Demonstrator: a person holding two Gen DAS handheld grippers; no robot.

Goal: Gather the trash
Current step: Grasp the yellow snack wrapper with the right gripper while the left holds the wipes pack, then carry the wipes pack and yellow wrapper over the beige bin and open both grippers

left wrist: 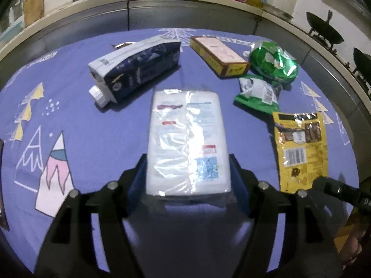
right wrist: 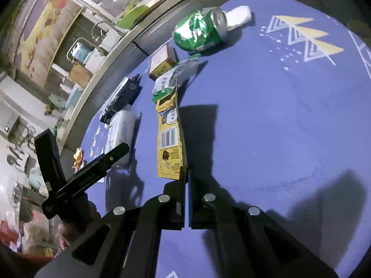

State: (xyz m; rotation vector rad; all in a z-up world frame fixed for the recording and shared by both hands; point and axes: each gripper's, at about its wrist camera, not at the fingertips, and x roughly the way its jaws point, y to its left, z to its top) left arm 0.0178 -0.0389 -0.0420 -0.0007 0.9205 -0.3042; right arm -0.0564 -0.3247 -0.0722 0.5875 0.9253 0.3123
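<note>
Tissue pack (left wrist: 187,141) clamped in left gripper (left wrist: 188,173), print unreadable, right gripper (right wrist: 187,173) pinching yellow wrapper (right wrist: 168,139)

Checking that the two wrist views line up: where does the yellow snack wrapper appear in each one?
Left wrist: the yellow wrapper lies at right of centre on the blue cloth, beside the tissue pack.
Right wrist: it runs up the middle-left, with the right gripper shut on its near edge.
Shared landmark: the crushed green can, beyond the wrapper in both.
</note>
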